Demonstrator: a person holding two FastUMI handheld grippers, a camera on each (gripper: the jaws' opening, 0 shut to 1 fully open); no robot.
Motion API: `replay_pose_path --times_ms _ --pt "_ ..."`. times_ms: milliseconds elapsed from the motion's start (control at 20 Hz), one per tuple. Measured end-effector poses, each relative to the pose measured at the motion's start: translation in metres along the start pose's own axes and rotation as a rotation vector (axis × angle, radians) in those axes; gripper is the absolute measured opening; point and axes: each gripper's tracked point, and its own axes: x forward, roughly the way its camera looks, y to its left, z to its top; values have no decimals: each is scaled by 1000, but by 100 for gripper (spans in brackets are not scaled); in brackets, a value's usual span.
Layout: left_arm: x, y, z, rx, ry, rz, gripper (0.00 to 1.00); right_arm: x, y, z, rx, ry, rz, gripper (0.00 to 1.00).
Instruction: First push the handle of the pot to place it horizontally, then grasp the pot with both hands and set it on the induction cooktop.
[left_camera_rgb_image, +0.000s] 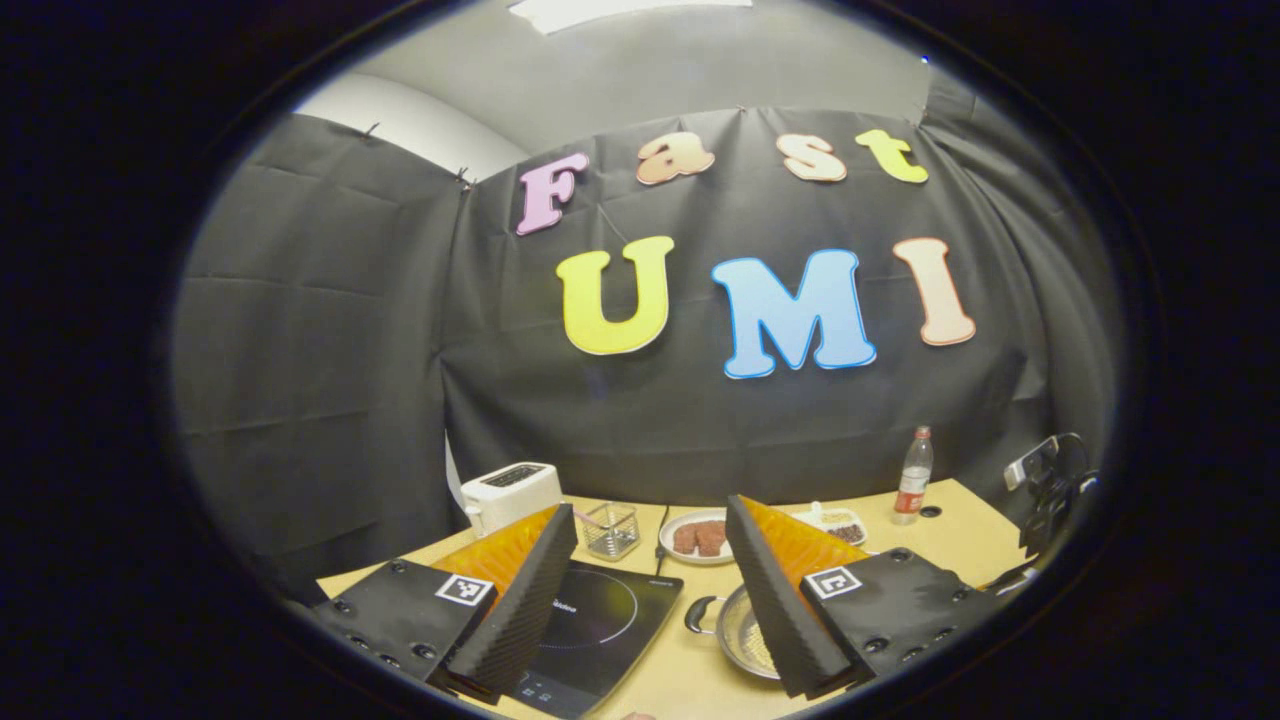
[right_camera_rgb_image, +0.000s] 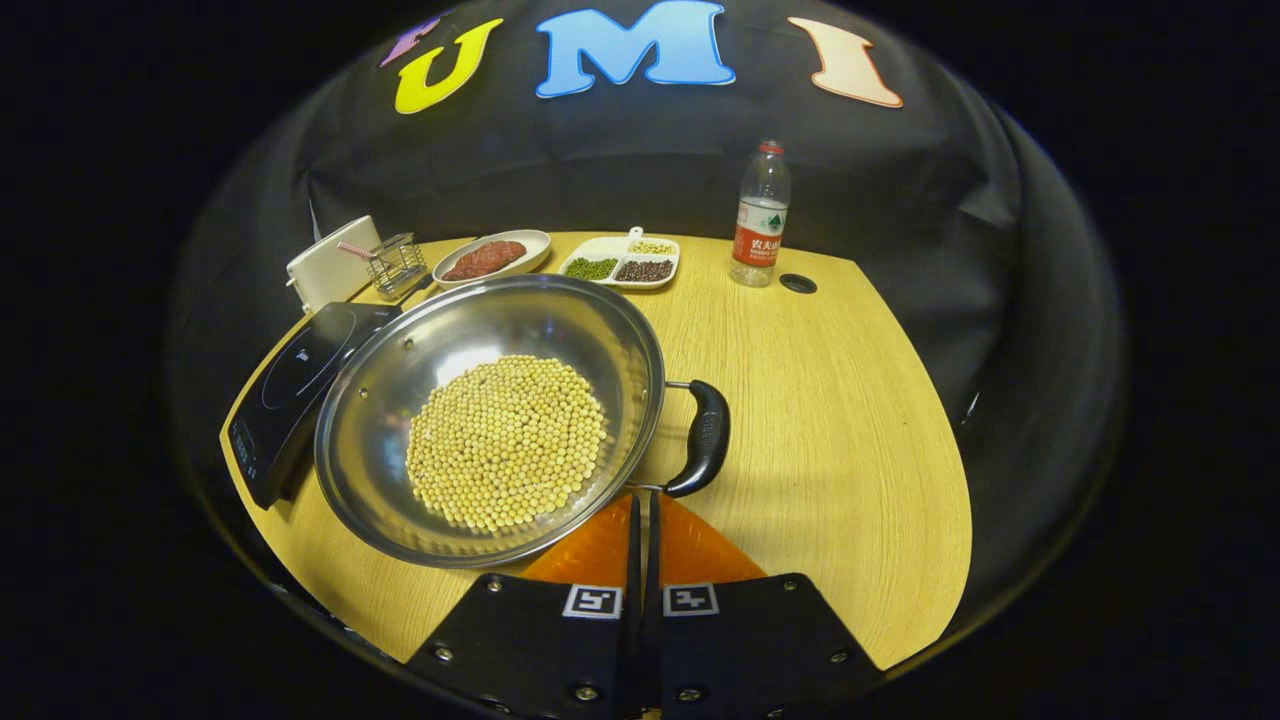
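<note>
A steel pot (right_camera_rgb_image: 400, 500) holding yellow soybeans (right_camera_rgb_image: 505, 440) stands on the wooden table (right_camera_rgb_image: 830, 420), right beside the black induction cooktop (right_camera_rgb_image: 300, 385). Its black side handle (right_camera_rgb_image: 705, 435) points to the right in the right gripper view. My right gripper (right_camera_rgb_image: 643, 497) is shut with nothing in it, its tips just below the handle's near end and close to the pot's rim. My left gripper (left_camera_rgb_image: 650, 508) is held open above the table's near side. Between its fingers lie the cooktop (left_camera_rgb_image: 600, 620) and the pot (left_camera_rgb_image: 742, 640), whose other handle (left_camera_rgb_image: 700, 612) faces the cooktop.
Along the back of the table stand a white toaster (right_camera_rgb_image: 330, 265), a wire basket (right_camera_rgb_image: 395, 262), a plate of meat (right_camera_rgb_image: 490, 258), a divided dish of beans (right_camera_rgb_image: 620, 262) and a water bottle (right_camera_rgb_image: 760, 215). A cable hole (right_camera_rgb_image: 797, 283) lies near the bottle. Bare wood stretches right of the pot.
</note>
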Motion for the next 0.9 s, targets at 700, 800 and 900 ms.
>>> replay_pose_path --times_ms 700,800,900 --pt "56 -34 -88 -25 152 -189 100 -38 -3 45 133 -220 -50 98" --pt "71 -40 -103 -22 187 -230 100 -37 -4 47 149 -223 -73 98" --pt "84 -49 -120 -19 225 -276 92 -35 -5 49 163 -225 -94 98"
